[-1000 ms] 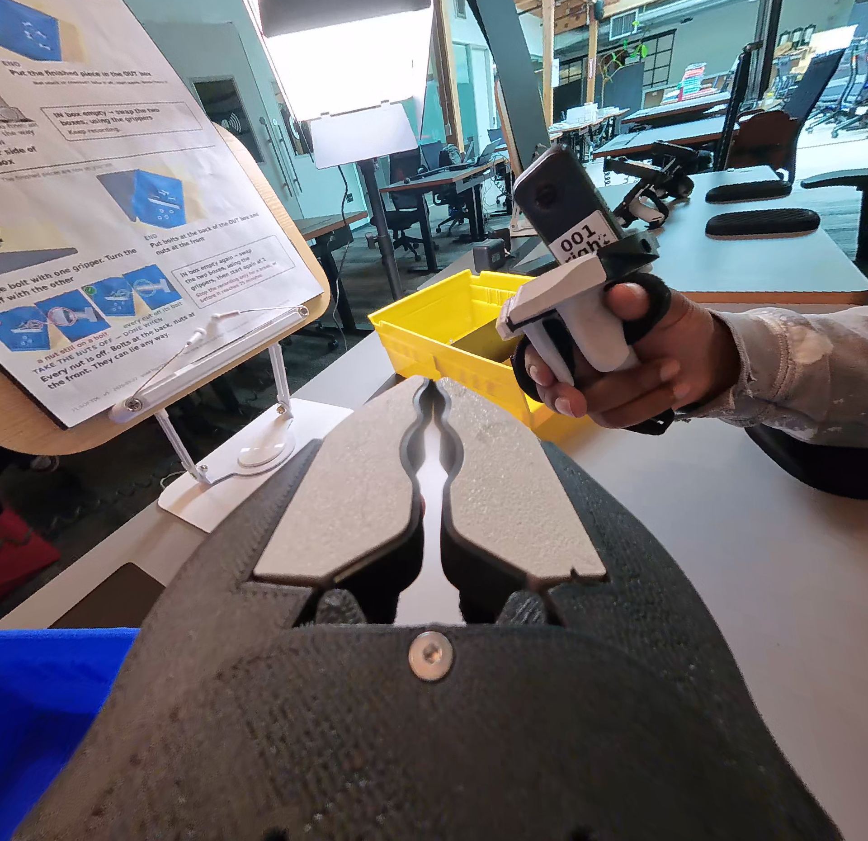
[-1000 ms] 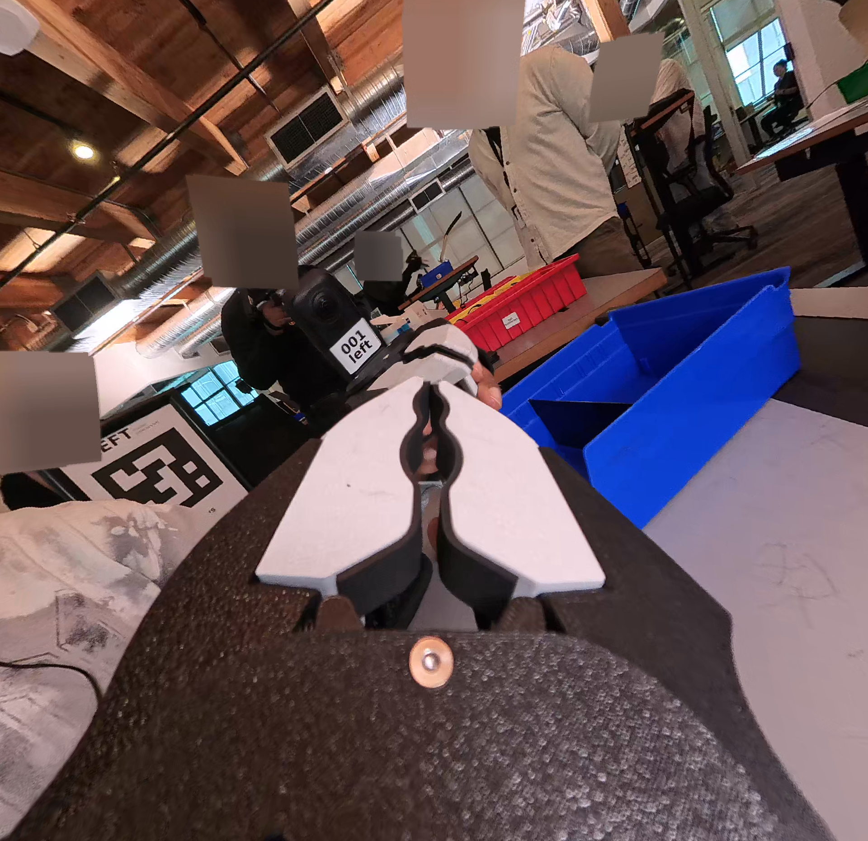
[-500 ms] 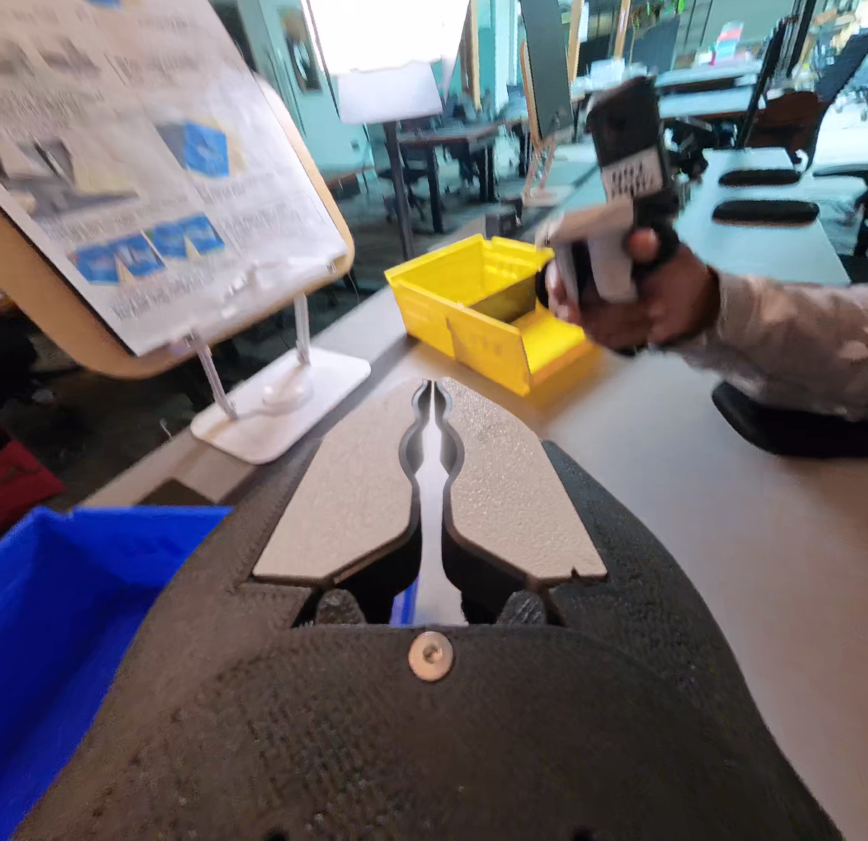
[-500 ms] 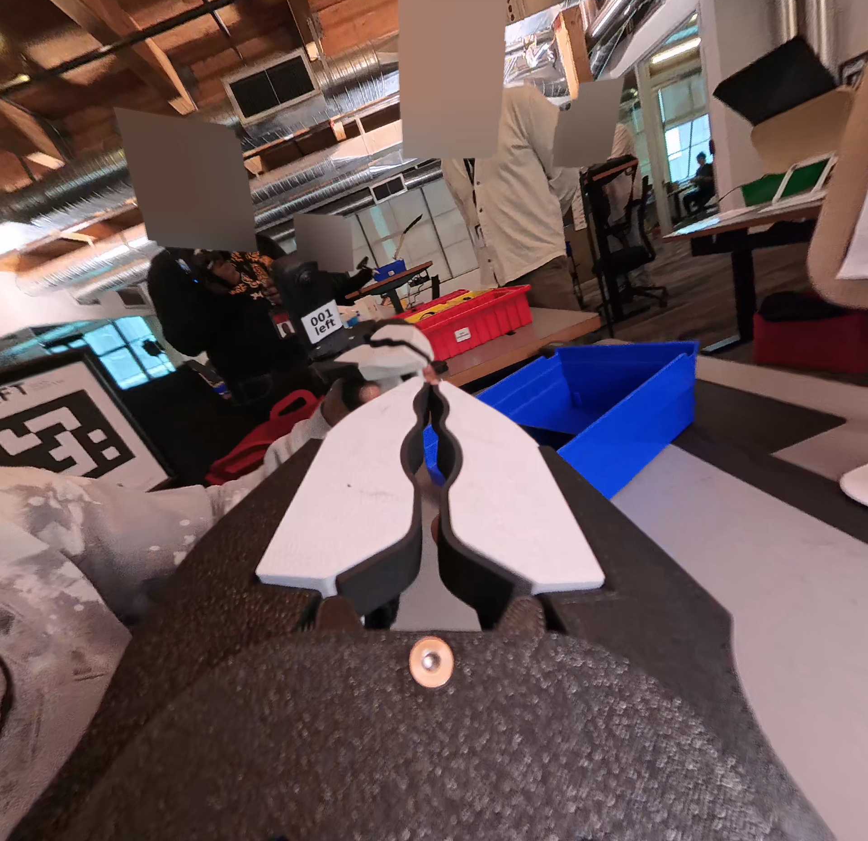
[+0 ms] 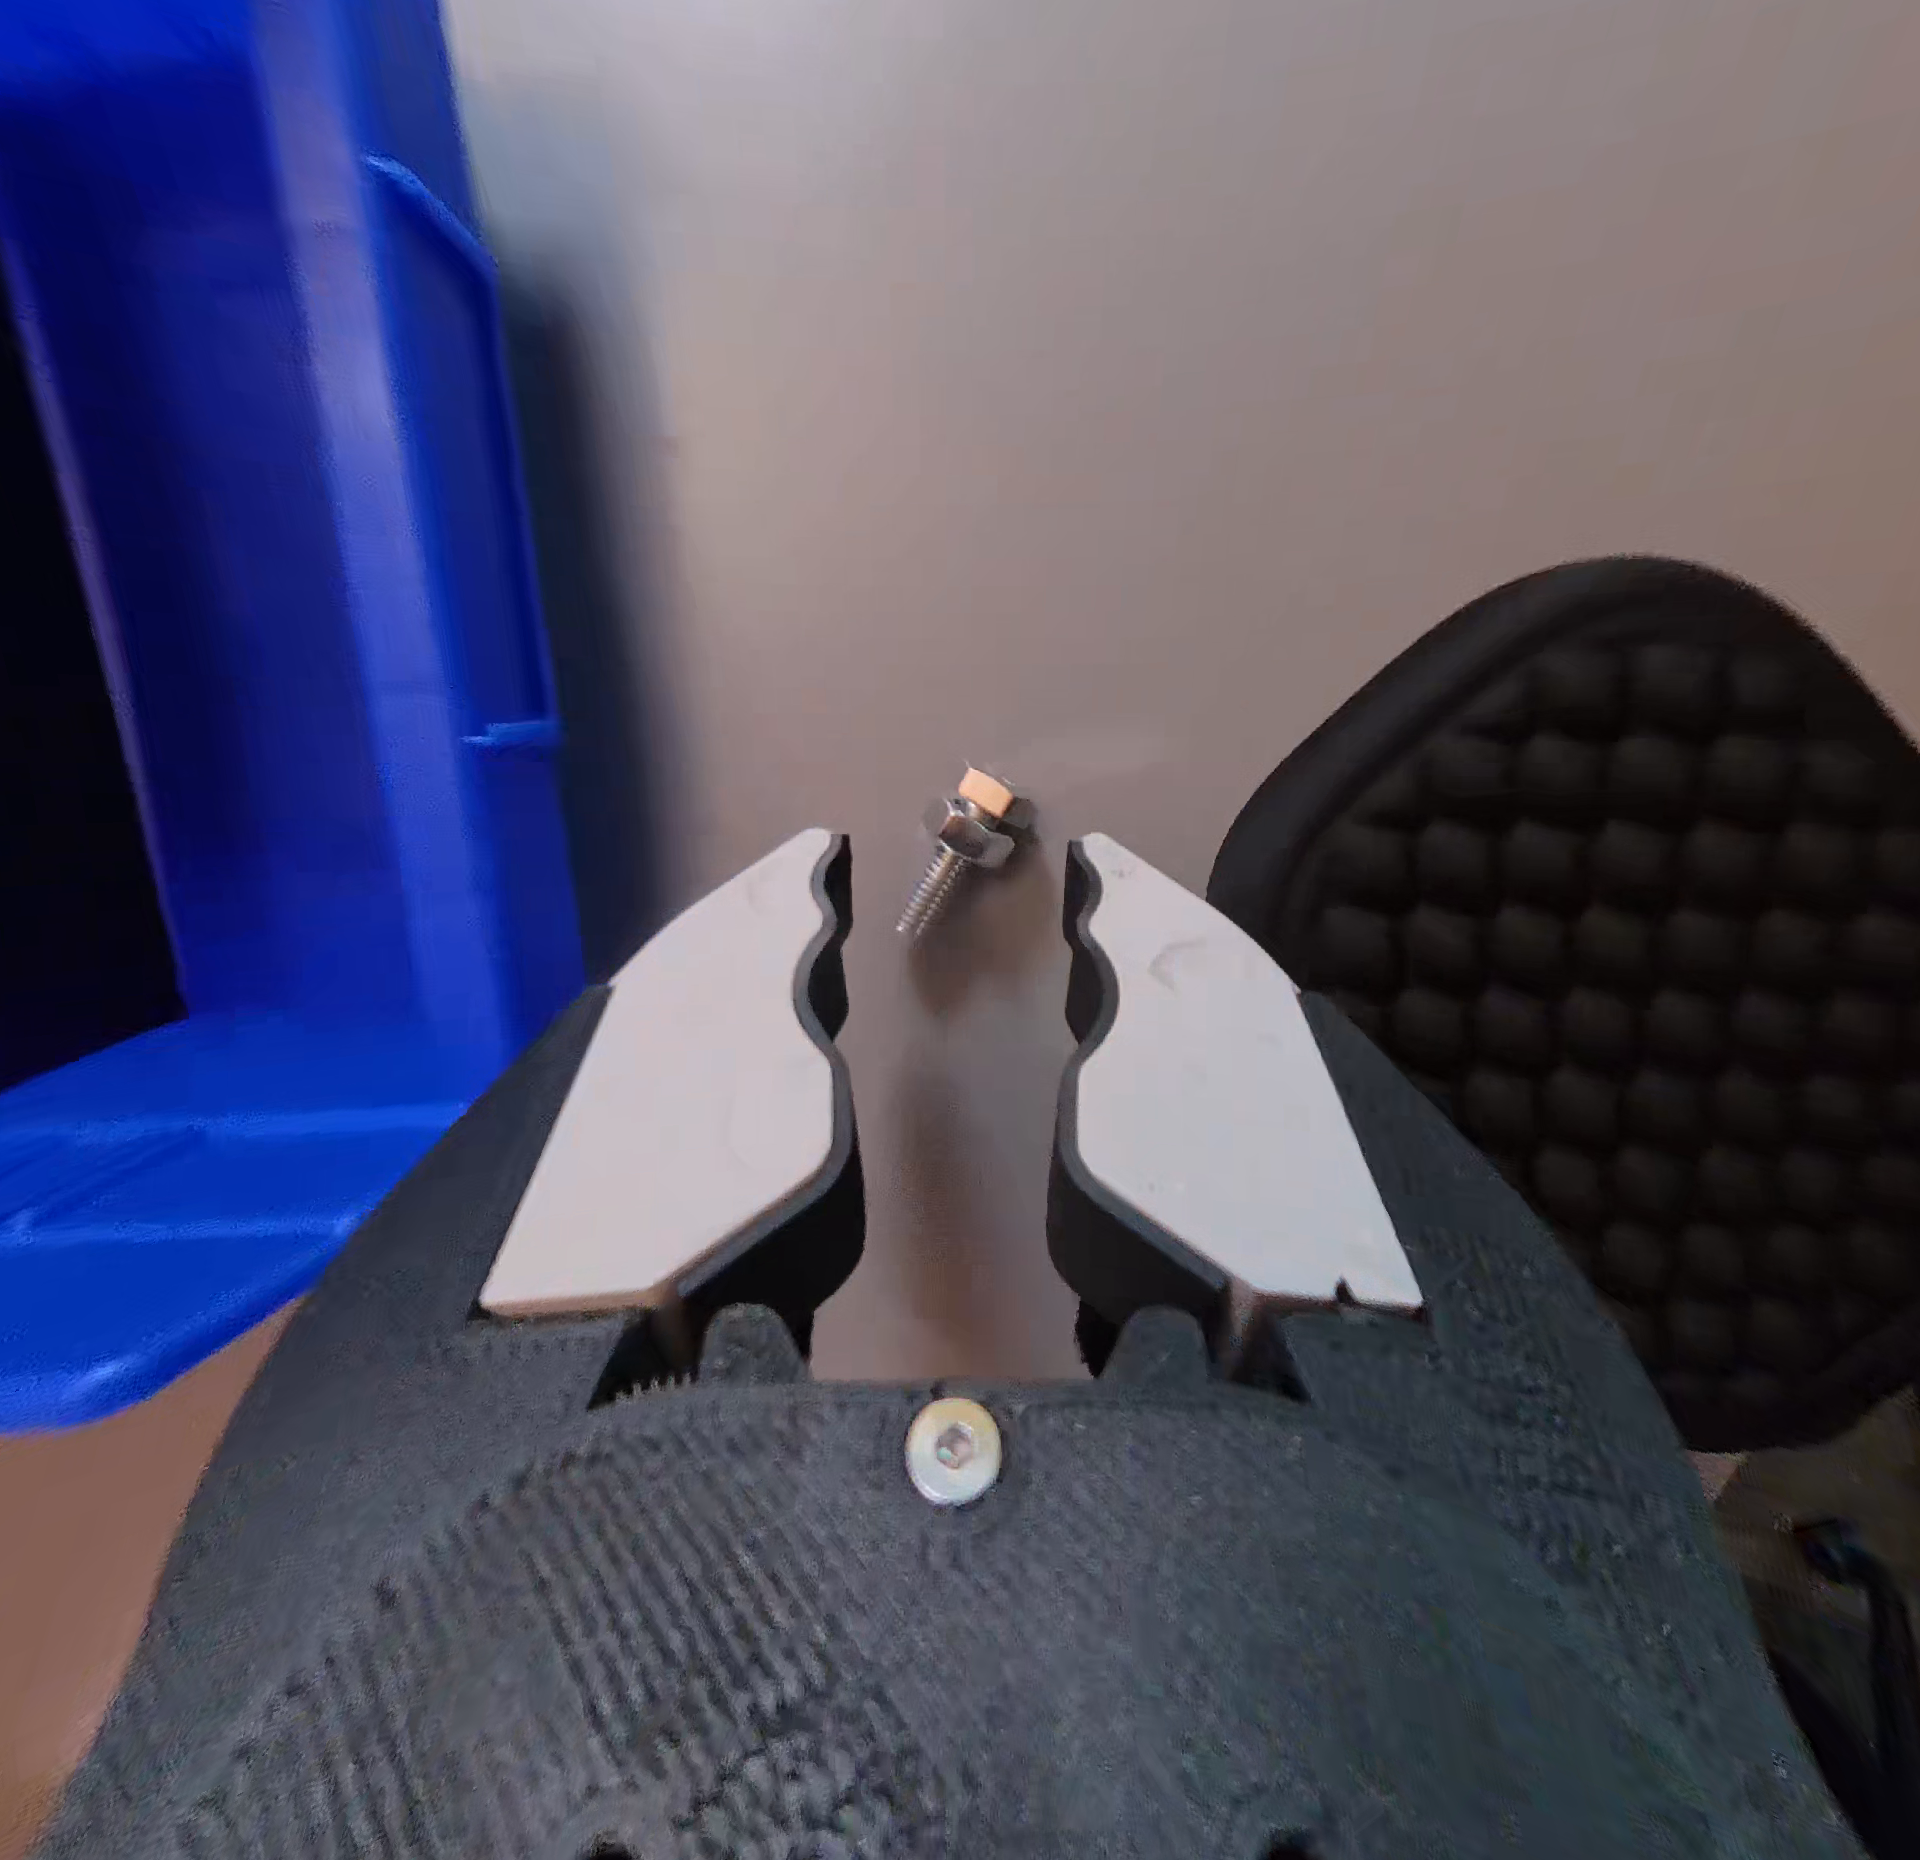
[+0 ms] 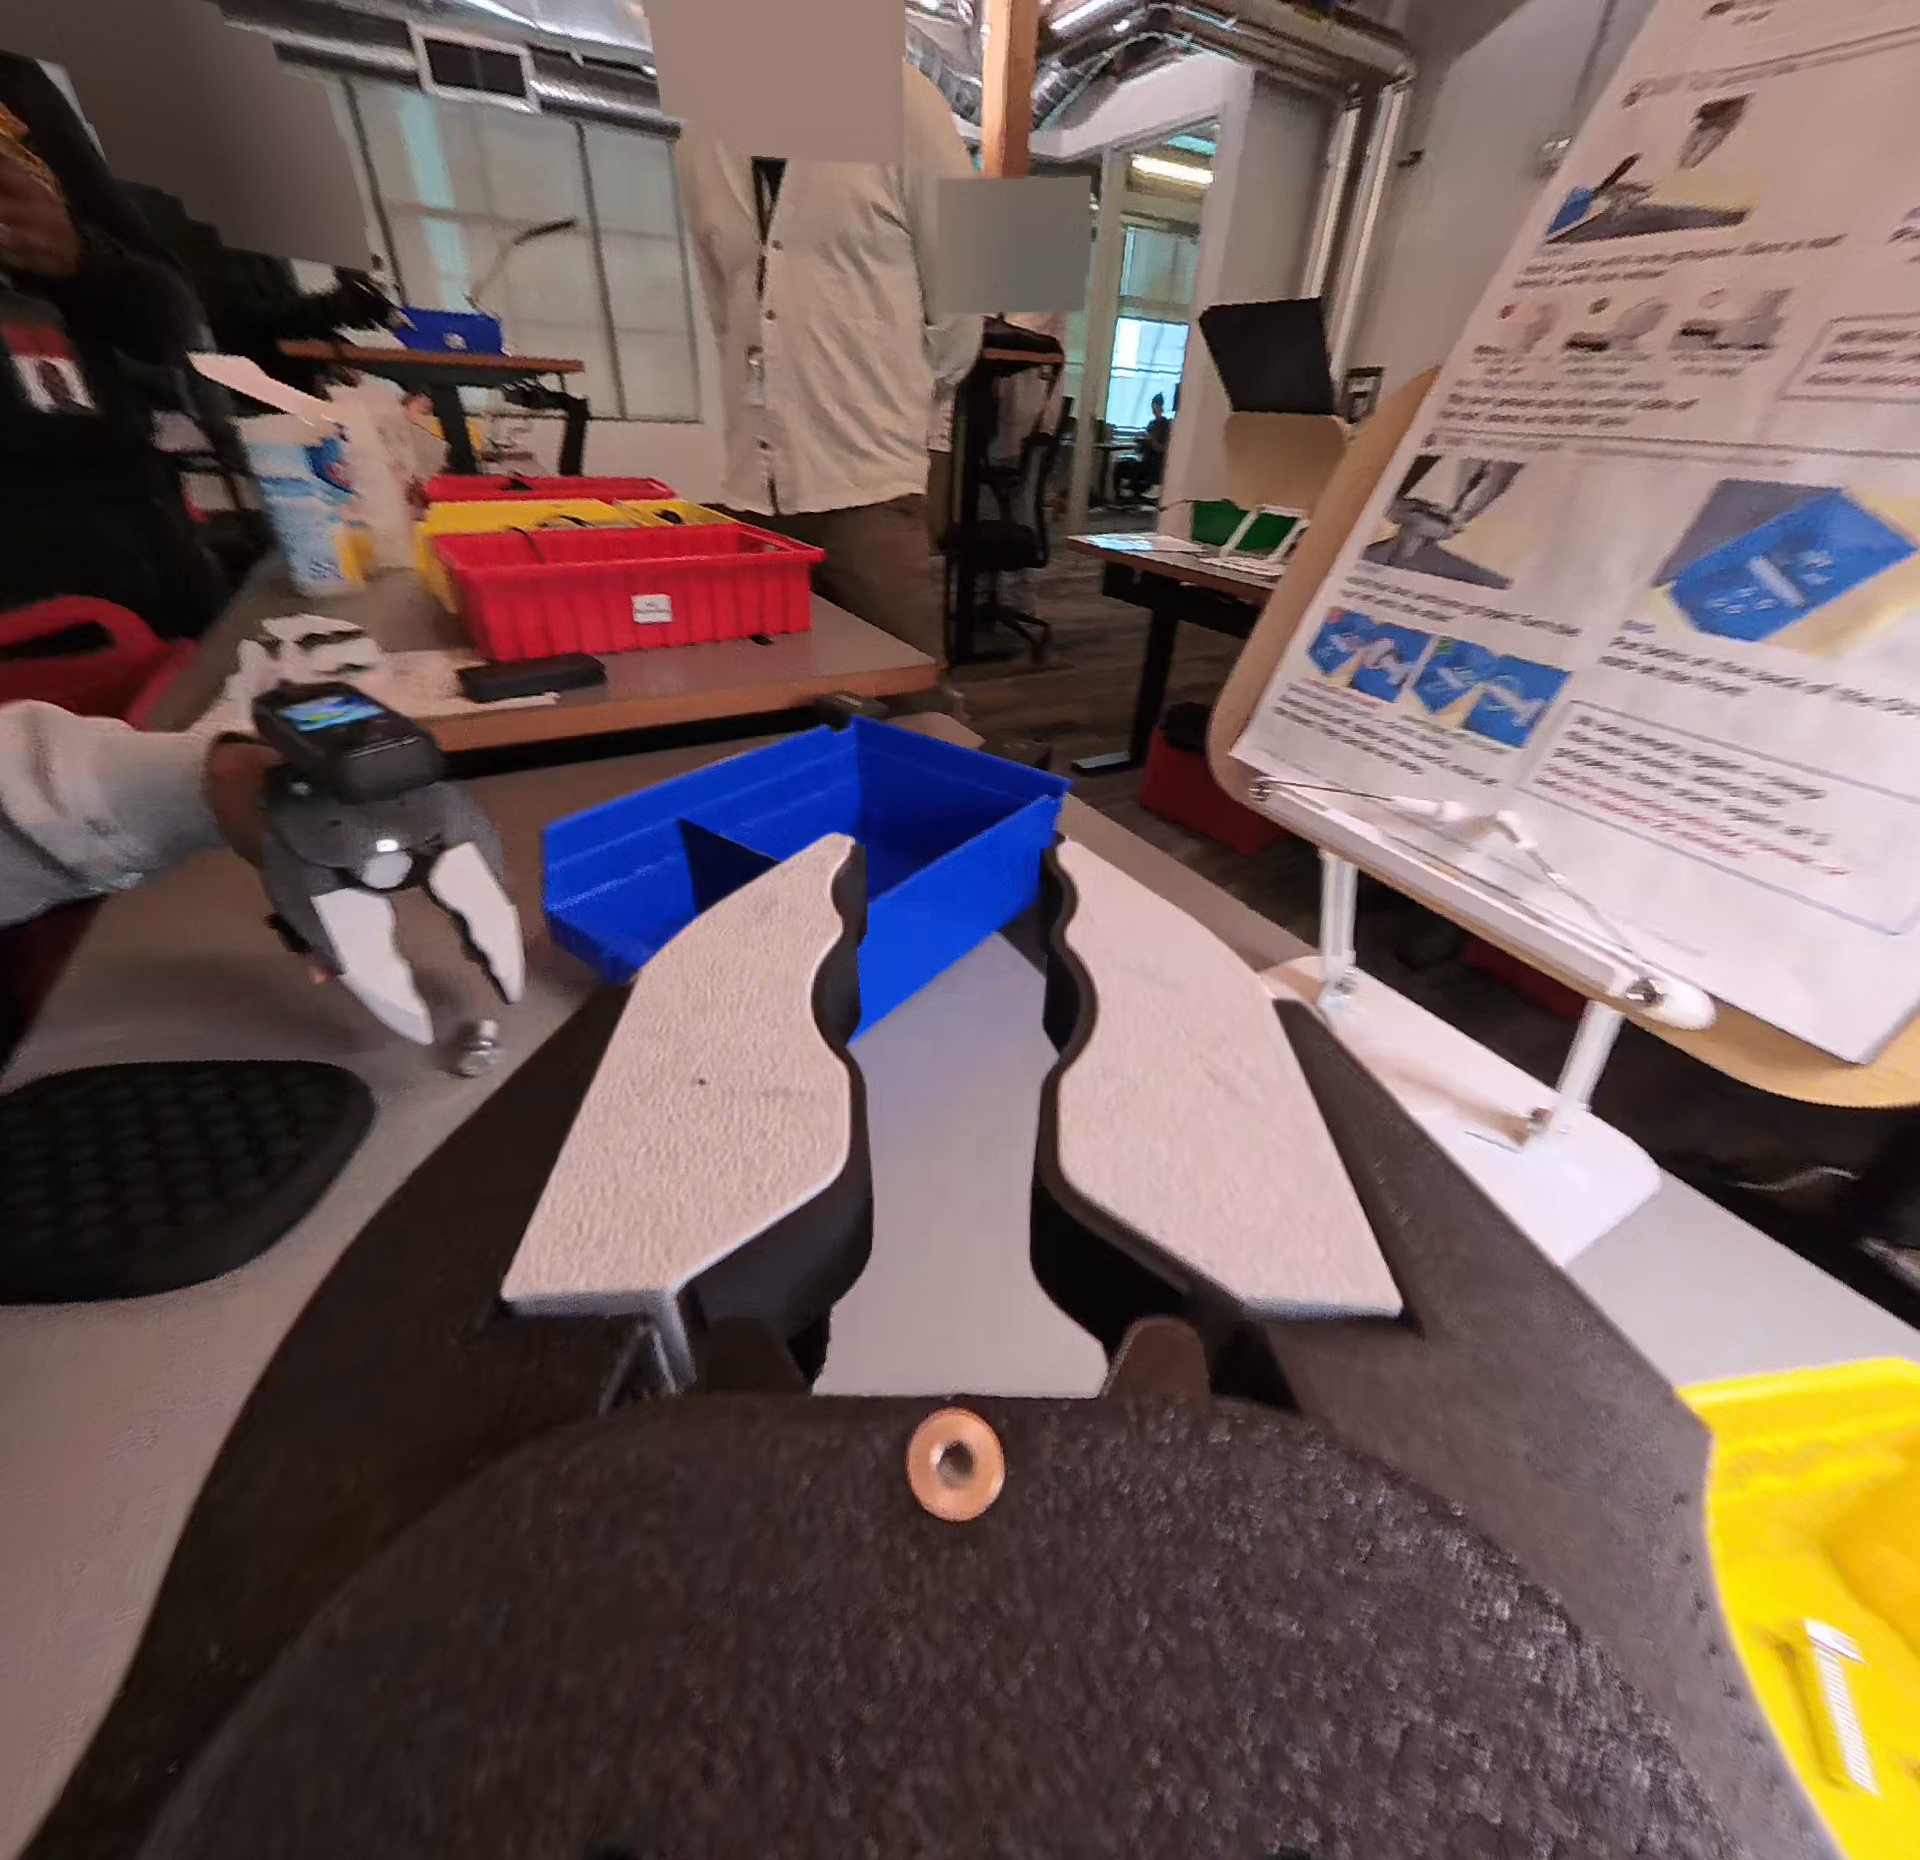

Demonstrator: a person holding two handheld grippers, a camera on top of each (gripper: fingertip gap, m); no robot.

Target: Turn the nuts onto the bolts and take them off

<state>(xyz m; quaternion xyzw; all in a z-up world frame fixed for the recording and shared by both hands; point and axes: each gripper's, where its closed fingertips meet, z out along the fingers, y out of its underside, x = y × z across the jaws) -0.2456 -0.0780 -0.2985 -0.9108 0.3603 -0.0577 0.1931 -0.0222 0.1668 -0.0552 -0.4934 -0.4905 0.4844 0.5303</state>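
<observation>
A small silver bolt with a nut on it (image 5: pixel 961 860) lies on the grey table, just beyond my left gripper's tips. My left gripper (image 5: pixel 954 852) is open, points down at the table and holds nothing. In the right wrist view the left gripper (image 6: pixel 447 979) hangs open over the same bolt (image 6: pixel 474 1048). My right gripper (image 6: pixel 951 860) is open and empty, above the table, facing the blue bin (image 6: pixel 810 844). A loose bolt (image 6: pixel 1839 1722) lies in the yellow bin (image 6: pixel 1808 1519) at the lower right.
The blue bin (image 5: pixel 260 563) stands left of the bolt. A black bumpy pad (image 5: pixel 1600 979) lies to its right, also shown in the right wrist view (image 6: pixel 156 1166). An instruction sheet on a stand (image 6: pixel 1621 605) is at the right. People and tables with red bins (image 6: pixel 623 584) stand behind. Left tips to right tips: about 40 cm.
Both grippers have opened. My left gripper has tipped down from facing the room to point at the bolt on the table. My right gripper has swung right toward the blue bin.
</observation>
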